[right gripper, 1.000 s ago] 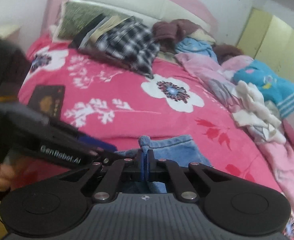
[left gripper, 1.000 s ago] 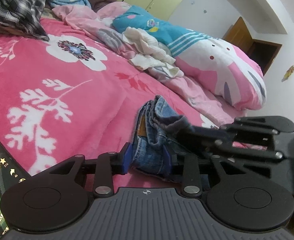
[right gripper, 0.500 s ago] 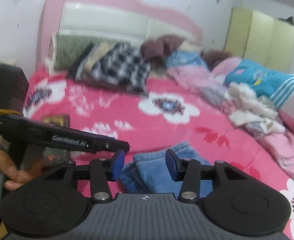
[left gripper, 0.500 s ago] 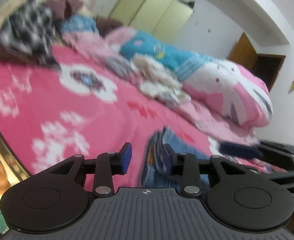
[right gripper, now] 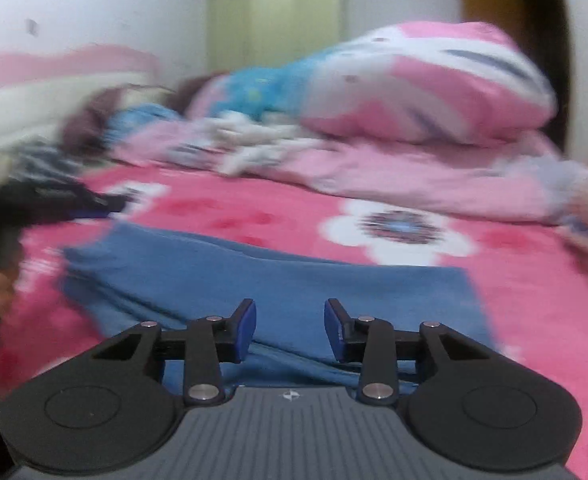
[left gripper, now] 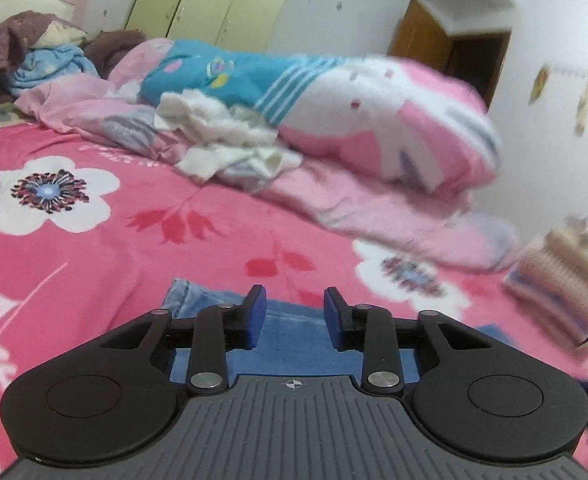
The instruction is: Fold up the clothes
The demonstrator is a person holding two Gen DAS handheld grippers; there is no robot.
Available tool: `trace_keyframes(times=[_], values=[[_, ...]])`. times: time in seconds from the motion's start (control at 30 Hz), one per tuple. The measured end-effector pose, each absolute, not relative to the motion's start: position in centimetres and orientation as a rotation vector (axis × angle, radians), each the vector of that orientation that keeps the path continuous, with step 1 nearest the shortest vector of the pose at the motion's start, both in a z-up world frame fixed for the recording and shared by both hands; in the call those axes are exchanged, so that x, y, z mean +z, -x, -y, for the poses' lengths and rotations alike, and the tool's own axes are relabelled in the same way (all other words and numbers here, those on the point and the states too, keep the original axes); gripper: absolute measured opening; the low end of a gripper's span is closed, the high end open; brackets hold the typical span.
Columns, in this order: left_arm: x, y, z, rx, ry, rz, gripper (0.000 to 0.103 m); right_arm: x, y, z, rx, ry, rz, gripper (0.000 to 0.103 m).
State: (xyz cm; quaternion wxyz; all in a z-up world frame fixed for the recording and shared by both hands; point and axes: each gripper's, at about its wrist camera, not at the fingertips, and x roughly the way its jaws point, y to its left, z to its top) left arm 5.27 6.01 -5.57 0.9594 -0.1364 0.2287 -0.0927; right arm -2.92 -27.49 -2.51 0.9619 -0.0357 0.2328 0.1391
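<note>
Both my tongs are empty; the left gripper (left gripper: 293, 318) has its blue pads apart with nothing between them, though the jaws have just been closing a little, and the right gripper (right gripper: 289, 330) likewise stands apart over bare cloth, its jaws too having just narrowed; neither pad presses on anything

The blue jeans (right gripper: 277, 280) lie folded flat on the pink flowered blanket (left gripper: 93, 248), directly under and ahead of both tongs; from my left view only a band of denim and one paler corner (left gripper: 181, 296) show past the fingers

The risk I see is in the fold itself: denim is stiff and springy, so the released layers may ease open or slide on the plush blanket; that pale corner already looks slightly lifted; if I drop a tong back in carelessly, a pad could catch only the top layer and drag the fold apart; my right view is badly smeared, so I cannot judge the far edge well, and reaching on that picture could miss the hem; the crumpled white garment (left gripper: 221, 140) and the pink quilt (left gripper: 374, 120) sit well apart, so snagging them seems unlikely
</note>
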Motion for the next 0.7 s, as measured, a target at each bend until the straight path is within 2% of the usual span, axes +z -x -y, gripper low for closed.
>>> trace_keyframes(times=[0.03, 0.17, 0.3, 0.37, 0.43, 0.63, 0.7], values=[[-6.3, -6.0, -6.2, -0.162, 0.271, -0.501, 0.016, -2.8, 2.1, 27.9, 0.262, 0.069, -0.465, 0.035], [-9.2, -6.9, -7.6, -0.048, 0.3, -0.584, 0.005, -3.9, -1.2, 29.2, 0.198, 0.07, -0.439, 0.027], [-10.0, -6.3, -8.7, -0.043, 0.331, -0.546, 0.004, -6.7, -3.9, 32.1, 0.086, 0.061, -0.484, 0.024], [-10.2, -6.3, -8.8, -0.042, 0.323, -0.535, 0.004, -9.2, -5.3, 34.7, 0.047, 0.007, -0.577, 0.014], [-10.3, -6.2, -8.7, -0.042, 0.313, -0.531, 0.004, -8.8, -5.3, 36.1, 0.065, -0.049, -0.593, 0.008], [-10.4, -6.4, -8.7, -0.058, 0.295, -0.522, 0.004, -4.5, -8.2, 35.3, 0.112, 0.003, -0.524, 0.008], [-10.4, -6.3, -8.8, -0.065, 0.302, -0.518, 0.004, -5.3, -11.0, 35.8, 0.123, 0.007, -0.582, 0.008]])
